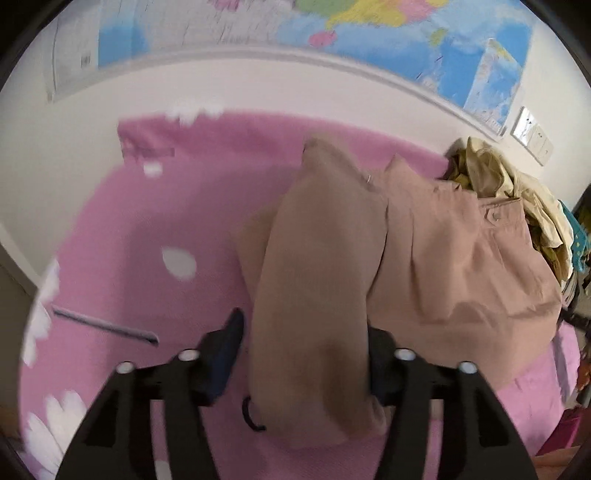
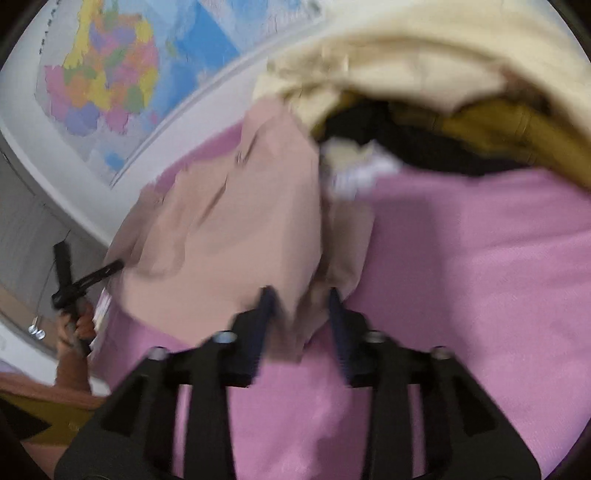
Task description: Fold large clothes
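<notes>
Two black grippers reach over a pink bedsheet [image 1: 155,229]. Left gripper [image 1: 306,354] stands parted around a hanging fold of a tan garment [image 1: 436,266], pads not pressing. Right gripper [image 2: 303,317] stands parted around the garment's edge. Heaped clothes [image 2: 424,62] lie behind.

Both fisheye views ride close behind their own fingers, angled down over the pink bedspread [image 1: 122,229] toward the wall map [image 1: 369,22]. The left wrist view looks across the beige garment [image 1: 461,266]; the right wrist view shares it, from its other side.
</notes>
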Available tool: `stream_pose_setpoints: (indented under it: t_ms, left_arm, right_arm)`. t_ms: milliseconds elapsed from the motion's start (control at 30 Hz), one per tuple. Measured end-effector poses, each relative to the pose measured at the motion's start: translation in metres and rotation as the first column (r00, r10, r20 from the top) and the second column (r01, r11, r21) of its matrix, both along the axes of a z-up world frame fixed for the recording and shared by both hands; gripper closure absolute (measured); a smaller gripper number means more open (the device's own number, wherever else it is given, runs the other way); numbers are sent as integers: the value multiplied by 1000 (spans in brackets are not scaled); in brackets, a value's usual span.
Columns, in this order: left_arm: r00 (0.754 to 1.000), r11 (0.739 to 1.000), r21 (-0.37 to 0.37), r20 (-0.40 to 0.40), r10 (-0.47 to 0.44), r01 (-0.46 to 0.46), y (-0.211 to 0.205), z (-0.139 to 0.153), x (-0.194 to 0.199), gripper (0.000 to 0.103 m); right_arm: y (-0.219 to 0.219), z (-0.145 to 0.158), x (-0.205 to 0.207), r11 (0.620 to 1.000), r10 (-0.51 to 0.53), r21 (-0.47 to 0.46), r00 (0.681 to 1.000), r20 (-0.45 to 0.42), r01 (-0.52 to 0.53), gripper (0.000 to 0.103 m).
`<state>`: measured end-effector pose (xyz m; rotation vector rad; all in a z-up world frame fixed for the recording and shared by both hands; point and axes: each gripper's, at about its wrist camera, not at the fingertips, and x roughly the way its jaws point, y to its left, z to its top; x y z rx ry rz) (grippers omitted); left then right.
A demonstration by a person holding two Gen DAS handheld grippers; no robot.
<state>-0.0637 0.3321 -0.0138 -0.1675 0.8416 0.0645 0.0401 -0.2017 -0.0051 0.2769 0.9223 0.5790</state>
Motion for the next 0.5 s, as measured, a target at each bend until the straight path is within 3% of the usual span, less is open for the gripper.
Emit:
stream_pose_setpoints:
  t_ms: [67,133,233,400,500]
  left_arm:
    - [999,999,28,46,-25,24,-5,15,2,32]
    - [996,996,84,75,-41,35,-10,24,7,31]
    - [995,992,99,59,-82,76,-16,26,26,27]
    - [995,988,116,-27,-100,103,-27,7,57,27]
    - [993,981,167,-72,-91,102,-34,-5,72,40]
  right_arm:
    - [2,20,-3,998,-40,-37,996,84,43,43]
    - [12,36,-4,997,-41,-51,986,159,49,37]
    - [45,43,7,997,44,-73,980,197,-30,37]
    - [114,31,29,977,165,-161,971,171,-137,38]
    - [150,18,46,956,199,-249,969,150,-157,38]
